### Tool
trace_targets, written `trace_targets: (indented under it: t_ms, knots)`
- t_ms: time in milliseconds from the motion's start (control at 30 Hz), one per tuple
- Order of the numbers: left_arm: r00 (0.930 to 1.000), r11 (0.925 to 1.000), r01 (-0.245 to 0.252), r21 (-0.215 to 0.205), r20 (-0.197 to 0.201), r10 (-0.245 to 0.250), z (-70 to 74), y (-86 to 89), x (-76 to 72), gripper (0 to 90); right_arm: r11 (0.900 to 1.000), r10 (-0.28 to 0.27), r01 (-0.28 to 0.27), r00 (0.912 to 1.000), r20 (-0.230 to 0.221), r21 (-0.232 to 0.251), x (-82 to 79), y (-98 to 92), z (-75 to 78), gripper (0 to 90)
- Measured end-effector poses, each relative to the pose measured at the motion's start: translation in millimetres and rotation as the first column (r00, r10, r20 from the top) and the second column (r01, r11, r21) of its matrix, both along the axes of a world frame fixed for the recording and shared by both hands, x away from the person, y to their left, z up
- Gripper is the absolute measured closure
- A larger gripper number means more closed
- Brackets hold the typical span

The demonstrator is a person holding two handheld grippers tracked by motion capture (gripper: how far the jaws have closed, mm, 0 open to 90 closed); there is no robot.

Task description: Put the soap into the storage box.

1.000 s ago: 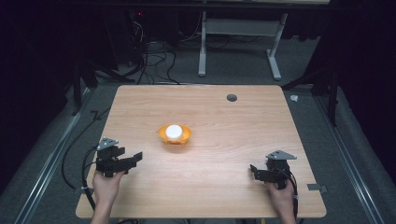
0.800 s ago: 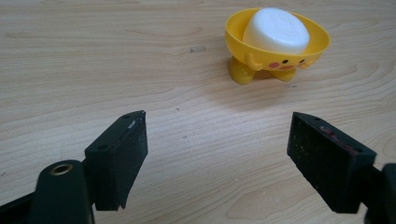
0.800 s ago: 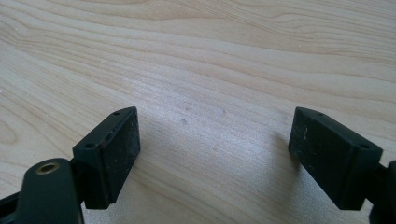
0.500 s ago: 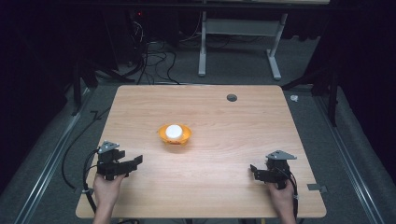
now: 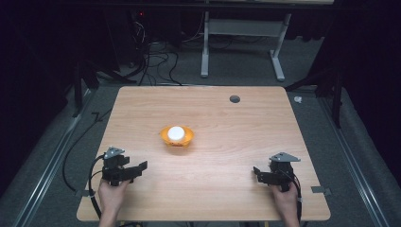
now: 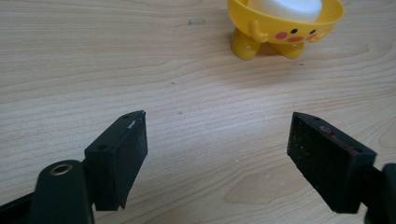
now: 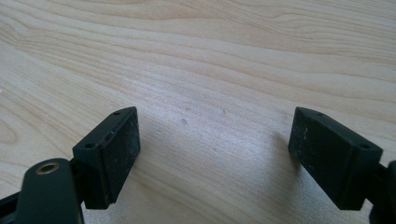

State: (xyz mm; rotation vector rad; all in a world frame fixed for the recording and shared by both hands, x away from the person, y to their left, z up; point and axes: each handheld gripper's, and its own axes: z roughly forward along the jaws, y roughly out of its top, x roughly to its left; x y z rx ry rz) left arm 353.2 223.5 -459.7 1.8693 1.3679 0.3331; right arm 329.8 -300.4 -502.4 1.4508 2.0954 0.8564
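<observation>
A yellow chick-faced bowl on short feet stands at the middle of the wooden table, with a white round object inside it. My left gripper rests near the front left, open, its tips pointing right, well short of the bowl. In the left gripper view the jaws stand wide apart over bare wood, with the bowl and its white filling ahead at the upper right. My right gripper sits near the front right, open, pointing left; its jaws hold nothing.
A small dark round hole marks the table's far right area. Beyond the far edge, cables lie on the grey floor and a white metal stand is set back. Dark rails run along both sides of the table.
My left gripper has drifted slightly toward the table's near edge. The right gripper and the bowl have stayed where they were.
</observation>
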Motion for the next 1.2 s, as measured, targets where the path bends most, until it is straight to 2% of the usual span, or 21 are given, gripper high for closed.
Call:
trace_targets:
  t_ms: [300, 533, 633, 767, 900, 1067, 1200]
  knots:
    - [0.9999, 0.9998, 0.003, 0.018, -0.014, -0.003, -8.6, -7.5, 0.2, 20.6, 1.0, 0.0, 0.0, 1.0, 0.0, 0.0, 0.0, 0.0, 0.0, 17.5]
    - [0.9993, 0.9979, 0.013, 0.063, -0.035, -0.011, -19.5, -16.5, 3.7, 20.6, 1.0, 0.0, 0.0, 1.0, 0.0, 0.0, 0.0, 0.0, 0.0, 17.5]
    - [0.9996, 0.9922, 0.005, 0.124, -0.03, -0.001, -24.9, -21.7, 4.6, 20.5, 1.0, 0.0, 0.0, 1.0, 0.0, 0.0, 0.0, 0.0, 0.0, 17.5]
    - [0.9997, 0.9846, 0.009, 0.174, -0.022, -0.005, -30.2, -27.3, 4.4, 20.3, 1.0, 0.0, 0.0, 1.0, 0.0, 0.0, 0.0, 0.0, 0.0, 17.5]
    - [0.9997, 0.981, 0.014, 0.194, -0.021, -0.01, -34.5, -31.4, 4.4, 20.3, 1.0, -0.001, 0.001, 1.0, 0.0, 0.0, 0.0, 0.1, 0.0, 17.5]
    - [0.9998, 0.9727, 0.019, 0.231, -0.009, -0.017, -39.0, -35.1, 6.2, 20.2, 1.0, -0.002, 0.002, 1.0, -0.001, 0.002, 0.0, 0.2, 0.1, 17.5]
    - [0.9997, 0.9739, 0.016, 0.226, 0.014, -0.02, -41.3, -36.8, 6.4, 19.7, 1.0, -0.001, 0.001, 1.0, -0.001, 0.002, -0.1, 0.2, 0.1, 17.5]
